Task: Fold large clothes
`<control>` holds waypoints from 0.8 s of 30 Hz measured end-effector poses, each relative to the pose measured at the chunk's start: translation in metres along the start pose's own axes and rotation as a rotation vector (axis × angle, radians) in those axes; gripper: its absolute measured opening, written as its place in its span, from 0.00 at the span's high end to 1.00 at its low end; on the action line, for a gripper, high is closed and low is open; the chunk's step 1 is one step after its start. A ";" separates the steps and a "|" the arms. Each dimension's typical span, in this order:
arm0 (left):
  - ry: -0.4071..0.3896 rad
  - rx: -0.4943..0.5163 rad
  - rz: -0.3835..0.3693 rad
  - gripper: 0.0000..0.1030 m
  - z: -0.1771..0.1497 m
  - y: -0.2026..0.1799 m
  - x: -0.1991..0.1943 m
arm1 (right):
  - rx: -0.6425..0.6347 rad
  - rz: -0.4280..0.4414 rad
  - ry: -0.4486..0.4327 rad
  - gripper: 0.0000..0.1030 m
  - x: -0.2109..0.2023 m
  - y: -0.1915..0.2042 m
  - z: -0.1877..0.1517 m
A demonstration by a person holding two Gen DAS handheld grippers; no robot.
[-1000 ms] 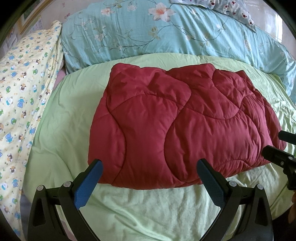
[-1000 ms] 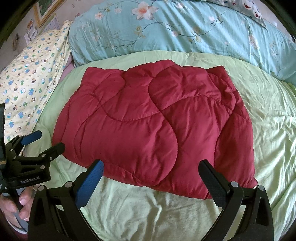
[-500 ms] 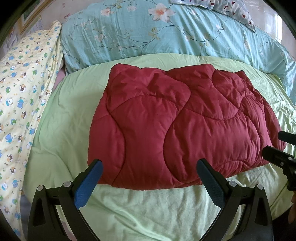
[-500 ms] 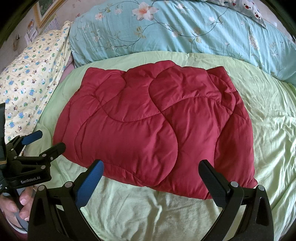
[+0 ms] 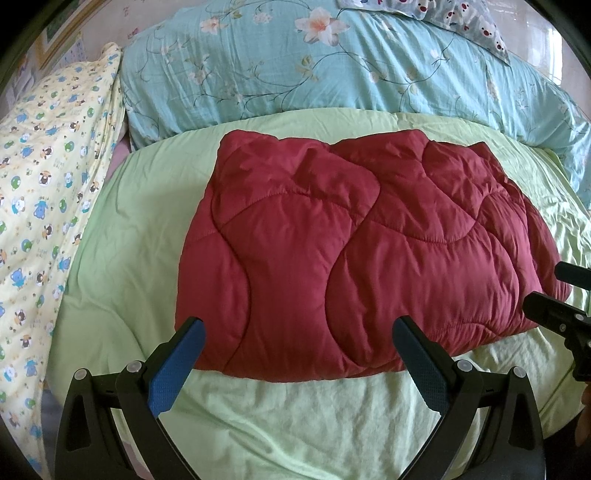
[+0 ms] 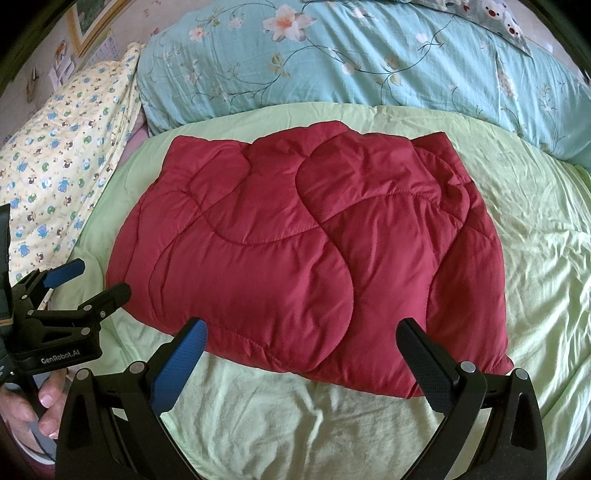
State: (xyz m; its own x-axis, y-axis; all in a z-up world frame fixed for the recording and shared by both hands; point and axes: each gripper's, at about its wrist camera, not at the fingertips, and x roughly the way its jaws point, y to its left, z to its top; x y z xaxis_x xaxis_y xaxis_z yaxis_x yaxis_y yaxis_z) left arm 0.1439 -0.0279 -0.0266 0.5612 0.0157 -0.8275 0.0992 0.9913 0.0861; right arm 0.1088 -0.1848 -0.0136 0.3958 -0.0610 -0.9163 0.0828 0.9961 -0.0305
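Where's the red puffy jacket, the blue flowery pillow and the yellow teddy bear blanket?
red puffy jacket (image 5: 314,266), left wrist view, middle quilted panel.
blue flowery pillow (image 6: 332,62), right wrist view, its front face.
yellow teddy bear blanket (image 5: 48,177), left wrist view, printed top.

**Occluded and cropped regions**

Left wrist view: right gripper (image 5: 561,291) cut off by the right edge. Right wrist view: left gripper (image 6: 86,282) and the hand (image 6: 26,413) holding it cropped at the left edge. Red quilted garment (image 6: 295,251): folded, inner layers hidden. Wall pictures (image 6: 88,22): too blurred to read
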 end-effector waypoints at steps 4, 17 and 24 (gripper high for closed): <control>0.000 0.000 -0.001 0.01 0.000 0.001 0.000 | 0.000 -0.001 -0.002 0.00 0.000 0.000 0.000; 0.011 -0.020 -0.049 0.01 0.004 0.004 0.002 | 0.006 0.001 0.002 0.00 -0.001 0.000 0.005; -0.009 -0.017 -0.043 0.01 0.006 0.003 0.001 | 0.014 0.007 0.005 0.00 0.004 -0.001 0.003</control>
State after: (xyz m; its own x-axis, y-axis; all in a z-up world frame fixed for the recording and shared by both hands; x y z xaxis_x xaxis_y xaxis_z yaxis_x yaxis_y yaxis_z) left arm 0.1497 -0.0256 -0.0240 0.5645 -0.0282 -0.8250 0.1094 0.9932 0.0409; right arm 0.1133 -0.1862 -0.0160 0.3916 -0.0532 -0.9186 0.0926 0.9955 -0.0182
